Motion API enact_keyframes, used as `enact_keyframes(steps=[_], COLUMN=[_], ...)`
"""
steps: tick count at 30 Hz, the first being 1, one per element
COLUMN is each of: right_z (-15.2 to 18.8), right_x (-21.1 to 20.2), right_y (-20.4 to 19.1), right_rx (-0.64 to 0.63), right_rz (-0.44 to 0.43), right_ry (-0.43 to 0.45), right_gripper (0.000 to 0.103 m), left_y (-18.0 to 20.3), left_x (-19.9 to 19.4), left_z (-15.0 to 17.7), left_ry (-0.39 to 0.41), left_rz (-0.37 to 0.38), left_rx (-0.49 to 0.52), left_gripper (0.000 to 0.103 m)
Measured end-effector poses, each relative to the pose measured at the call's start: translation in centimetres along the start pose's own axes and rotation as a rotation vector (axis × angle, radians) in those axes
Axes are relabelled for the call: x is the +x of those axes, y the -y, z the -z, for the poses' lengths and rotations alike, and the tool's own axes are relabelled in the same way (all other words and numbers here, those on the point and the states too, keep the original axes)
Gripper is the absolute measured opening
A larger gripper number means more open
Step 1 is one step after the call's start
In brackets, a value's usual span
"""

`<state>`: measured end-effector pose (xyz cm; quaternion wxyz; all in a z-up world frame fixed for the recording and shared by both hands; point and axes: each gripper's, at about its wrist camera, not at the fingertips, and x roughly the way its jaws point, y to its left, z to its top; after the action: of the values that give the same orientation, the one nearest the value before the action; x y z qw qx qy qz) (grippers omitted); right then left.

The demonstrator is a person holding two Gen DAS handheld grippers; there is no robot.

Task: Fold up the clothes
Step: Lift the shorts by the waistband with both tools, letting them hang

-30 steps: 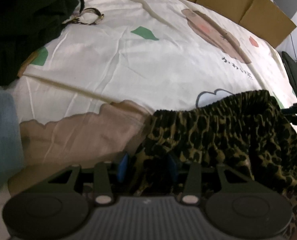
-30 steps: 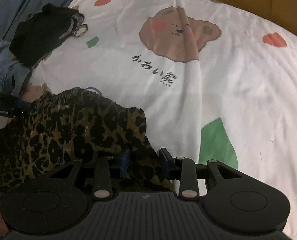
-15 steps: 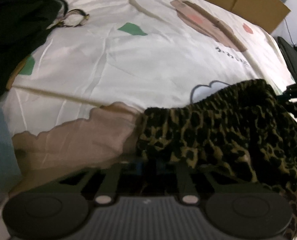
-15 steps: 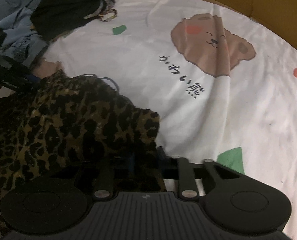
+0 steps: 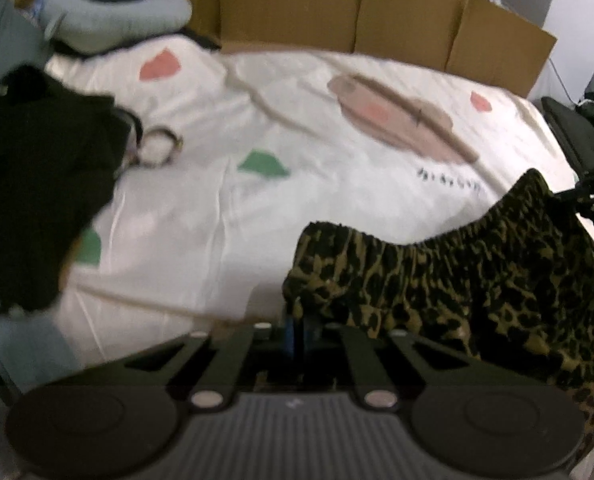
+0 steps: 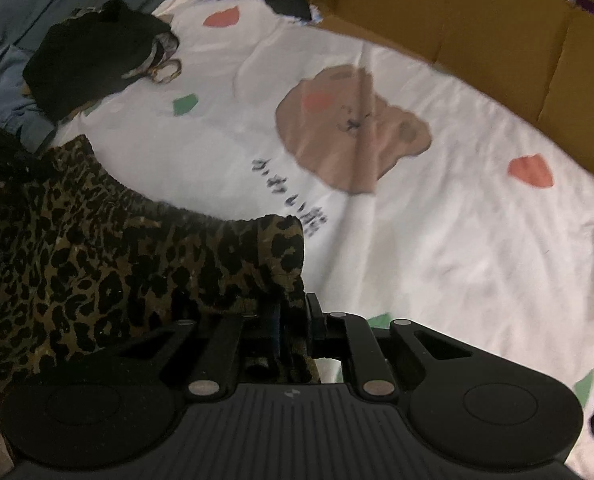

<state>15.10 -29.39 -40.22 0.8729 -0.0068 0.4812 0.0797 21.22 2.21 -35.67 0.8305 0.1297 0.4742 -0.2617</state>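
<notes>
A leopard-print garment (image 5: 457, 280) (image 6: 97, 248) hangs by its gathered waistband above the white bear-print bed sheet (image 5: 237, 216) (image 6: 437, 240). My left gripper (image 5: 297, 332) is shut on the waistband's left corner, its blue pads pinching the cloth. My right gripper (image 6: 293, 328) grips the other corner, its jaws still closing on the fabric between them. The waistband sags between the two. In each wrist view the other gripper (image 5: 593, 200) (image 6: 1, 160) shows at the garment's far end.
A black garment (image 5: 37, 184) (image 6: 93, 56) with a ringed strap (image 5: 157, 148) lies at the sheet's left. Cardboard boxes (image 5: 377, 12) (image 6: 497, 40) line the far side. A blue-grey pillow (image 5: 117, 16) and grey-blue clothes (image 6: 5, 76) sit at the back left.
Both grippers closed on the leopard waistband corners and rose, lifting the garment off the sheet. Both views tilted up toward the boxes.
</notes>
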Motion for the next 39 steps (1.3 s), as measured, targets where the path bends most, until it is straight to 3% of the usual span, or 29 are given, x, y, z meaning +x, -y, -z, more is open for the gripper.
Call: enact_keyframes(steps=[18, 30, 39], right_z=[-4.9, -9.7, -13.2], right_x=[-2.6, -2.0, 0.0], right_y=[4.2, 7.4, 9.4], right_rx=[-0.01, -0.029, -0.029], right_rz=[0.193, 0.297, 0.336], right_ry=[0.118, 0.2, 0.206], right_gripper=[0.009, 0.009, 0.009], left_y=[1.2, -0.1, -0.8], left_x=[1.4, 3.2, 5.5], left_z=[-8.5, -15.3, -18.2], left_ry=[0.183, 0.25, 0.273], left_rz=[-0.011, -0.038, -0.071], left_rx=[0.131, 0.148, 0.148], left_gripper=[0.003, 0.003, 0.003])
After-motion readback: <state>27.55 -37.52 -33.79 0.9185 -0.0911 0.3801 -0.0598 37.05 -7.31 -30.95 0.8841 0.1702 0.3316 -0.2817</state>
